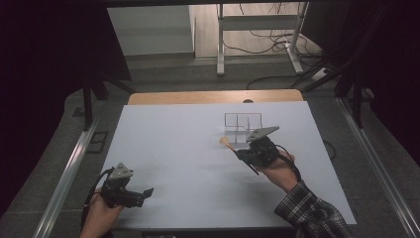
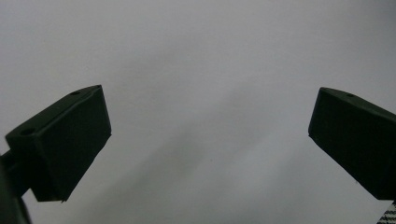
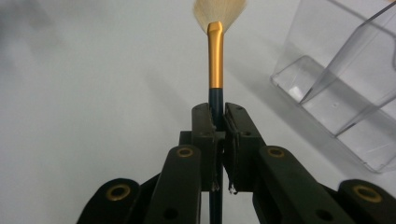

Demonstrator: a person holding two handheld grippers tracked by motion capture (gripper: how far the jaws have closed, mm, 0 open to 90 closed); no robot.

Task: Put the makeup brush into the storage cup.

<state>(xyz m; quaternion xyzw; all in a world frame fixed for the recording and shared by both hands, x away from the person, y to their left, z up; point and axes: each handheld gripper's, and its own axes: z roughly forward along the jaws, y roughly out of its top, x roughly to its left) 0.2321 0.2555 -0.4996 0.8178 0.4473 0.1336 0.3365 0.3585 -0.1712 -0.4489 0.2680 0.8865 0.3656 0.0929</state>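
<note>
A brush [image 3: 215, 56] with a dark handle, a gold ferrule and pale fanned bristles is clamped in my right gripper [image 3: 218, 116], which is shut on its handle. In the high view the brush [image 1: 228, 144] points left and away from the right gripper [image 1: 243, 154], its bristle end just left of a clear divided organizer [image 1: 242, 128]. The organizer [image 3: 345, 88] stands to the right of the brush in the right gripper view. My left gripper [image 1: 147, 192] rests low near the table's front left, jaws wide apart [image 2: 210, 140] over bare white surface, nothing between them.
The white table top [image 1: 173, 148] spreads between both hands. A wooden strip [image 1: 213, 96] edges its far side. Metal rails [image 1: 69, 168] run along both sides, and a desk frame with cables [image 1: 257, 34] stands on the floor beyond.
</note>
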